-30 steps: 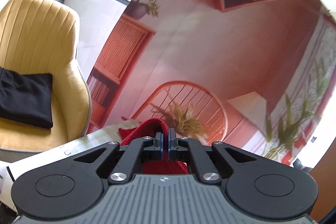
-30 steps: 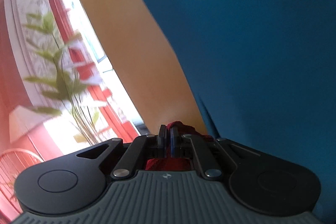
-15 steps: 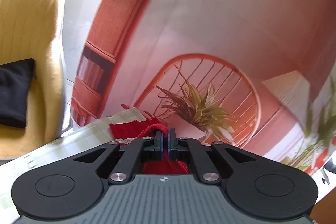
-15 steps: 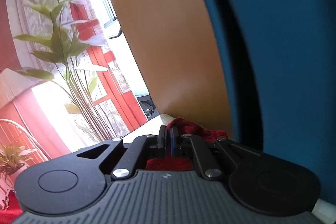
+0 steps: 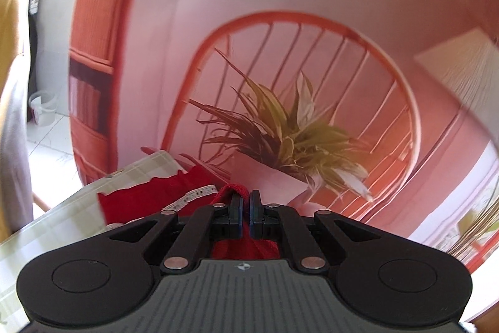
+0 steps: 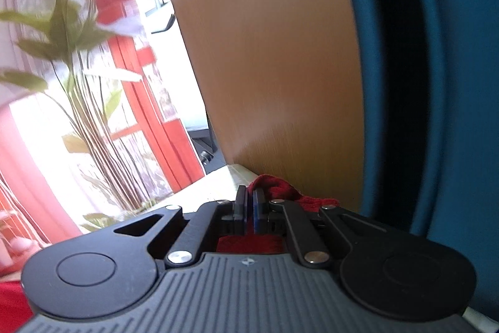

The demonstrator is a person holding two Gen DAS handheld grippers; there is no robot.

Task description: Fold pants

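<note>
The red pants (image 5: pixel 146 198) lie partly on a pale checked table (image 5: pixel 62 217) in the left wrist view, with a white label strip showing on them. My left gripper (image 5: pixel 246 202) is shut on a bunched fold of that red cloth, which pokes out above and below its fingertips. In the right wrist view my right gripper (image 6: pixel 249 202) is shut on another edge of the red pants (image 6: pixel 280 191), a hump of cloth rising just right of the jaws. More red cloth shows at the lower left corner there.
A printed backdrop with a red chair and a potted plant (image 5: pixel 290 133) fills the left wrist view beyond the table. A yellow armchair (image 5: pixel 12 83) stands at far left. In the right wrist view a wooden panel (image 6: pixel 265 52) and a blue wall (image 6: pixel 452 83) rise close behind the table edge (image 6: pixel 218 180).
Both grippers have swept across and sunk lower, still shut on the red cloth. The armchair slid out to the left edge; more table and spread pants came into view.
</note>
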